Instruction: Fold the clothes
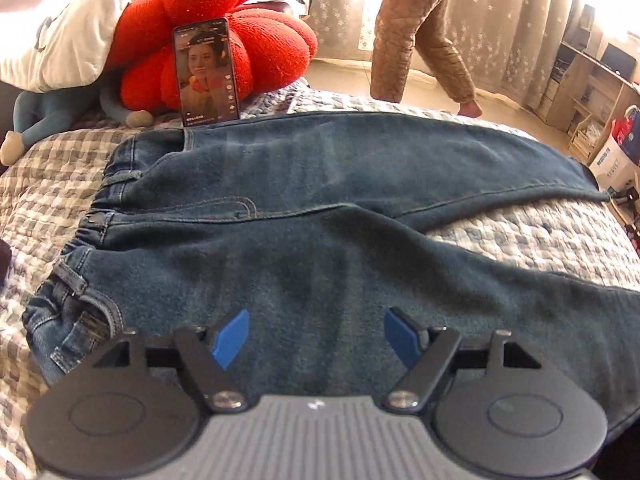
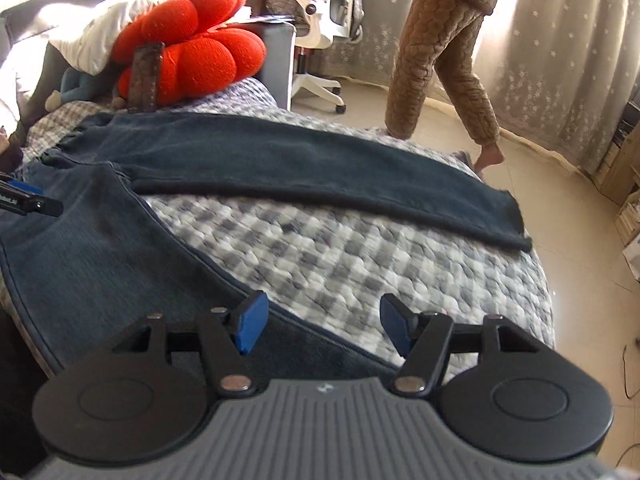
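The left gripper (image 1: pixel 316 338) is hovering with jaws apart over the jeans (image 1: pixel 320 216), gripping nothing. The right gripper (image 2: pixel 320 326) is gaping empty above the near leg's edge. The jeans are lying flat on the checked quilt (image 2: pixel 340 256), legs splayed. Beyond, a phone (image 1: pixel 206 70) is leaning on a red cushion (image 1: pixel 256 40).

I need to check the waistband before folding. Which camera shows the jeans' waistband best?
The left wrist view: the jeans' elastic waistband with belt loops lies in plain sight at left. The right wrist view shows it only small and gathered at the far left edge.
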A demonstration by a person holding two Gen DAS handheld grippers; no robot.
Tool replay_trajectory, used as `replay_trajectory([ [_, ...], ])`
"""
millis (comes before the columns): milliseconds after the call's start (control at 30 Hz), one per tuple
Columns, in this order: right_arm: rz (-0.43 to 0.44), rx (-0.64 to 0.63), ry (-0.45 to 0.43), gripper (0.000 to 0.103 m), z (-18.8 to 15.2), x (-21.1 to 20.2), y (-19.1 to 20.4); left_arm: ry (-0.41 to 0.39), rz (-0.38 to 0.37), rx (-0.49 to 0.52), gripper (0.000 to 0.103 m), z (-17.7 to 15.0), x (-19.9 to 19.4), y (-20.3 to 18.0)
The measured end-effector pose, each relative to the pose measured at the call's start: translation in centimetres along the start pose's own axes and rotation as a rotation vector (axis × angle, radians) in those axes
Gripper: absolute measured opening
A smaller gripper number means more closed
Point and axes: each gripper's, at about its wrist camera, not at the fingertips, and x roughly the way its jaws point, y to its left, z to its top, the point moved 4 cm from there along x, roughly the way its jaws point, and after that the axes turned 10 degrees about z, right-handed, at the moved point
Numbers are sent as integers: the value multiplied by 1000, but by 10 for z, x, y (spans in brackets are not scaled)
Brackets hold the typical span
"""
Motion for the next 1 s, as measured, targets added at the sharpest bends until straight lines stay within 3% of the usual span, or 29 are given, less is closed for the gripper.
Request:
replay_trajectory([
  [233,125,-118,-81,70,58,17,33,1,2,-114,83,16,4,29],
  [500,211,-223,-74,70,103,72,57,-71,-2,-171,82,38,8,55],
  [833,256,-307,-42,70,144,147,68,-124,21,-241,51,63,52,85],
  [1000,265,-318,-29,70,155,177,65,-82,62,-255,44,63,79,99],
])
